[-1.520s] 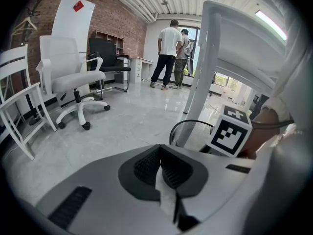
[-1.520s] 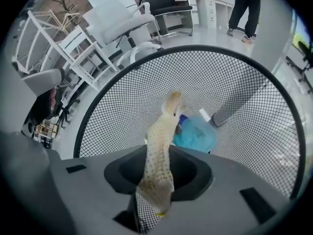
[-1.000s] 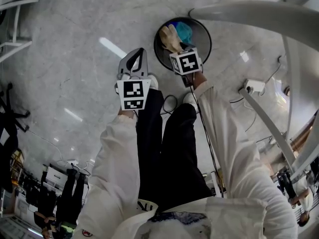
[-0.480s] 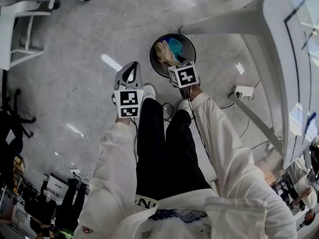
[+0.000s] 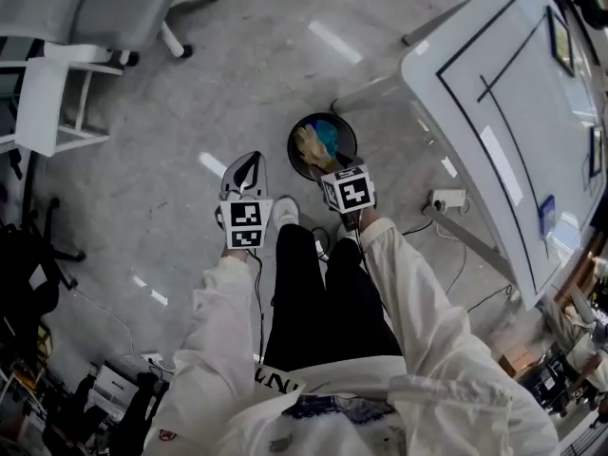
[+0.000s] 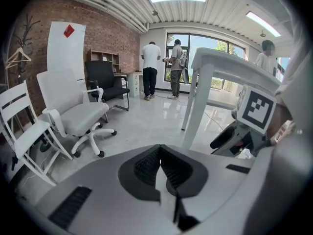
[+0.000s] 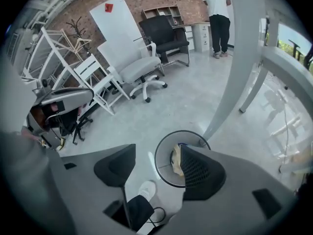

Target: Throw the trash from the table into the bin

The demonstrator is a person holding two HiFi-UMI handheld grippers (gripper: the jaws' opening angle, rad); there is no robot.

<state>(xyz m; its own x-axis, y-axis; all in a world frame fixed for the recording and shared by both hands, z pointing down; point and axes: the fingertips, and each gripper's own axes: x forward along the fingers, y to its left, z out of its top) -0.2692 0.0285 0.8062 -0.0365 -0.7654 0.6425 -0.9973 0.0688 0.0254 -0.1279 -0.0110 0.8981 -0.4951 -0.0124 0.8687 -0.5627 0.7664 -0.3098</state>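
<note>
The round black bin (image 5: 302, 134) stands on the floor beside the white table (image 5: 494, 112) and holds tan and blue trash (image 5: 317, 143). My right gripper (image 5: 331, 167) hangs above the bin's near rim, open, with nothing between its fingers. In the right gripper view the bin (image 7: 168, 146) with the tan trash (image 7: 176, 160) shows far below, between and behind the spread jaws of the right gripper (image 7: 156, 168). My left gripper (image 5: 249, 164) is to the left of the bin over bare floor. Its pads meet in the left gripper view, so the left gripper (image 6: 159, 155) is shut and holds nothing.
The person's legs and white shoes (image 5: 283, 211) stand just before the bin. A power strip (image 5: 445, 199) and cables lie under the table. A grey office chair (image 5: 123, 17) and a white chair (image 5: 47, 103) stand at the upper left. People (image 6: 151, 67) stand far off by the window.
Both grippers have risen away from the bin, which looks smaller now. The head view has swung so that more of the table top and the chairs show.
</note>
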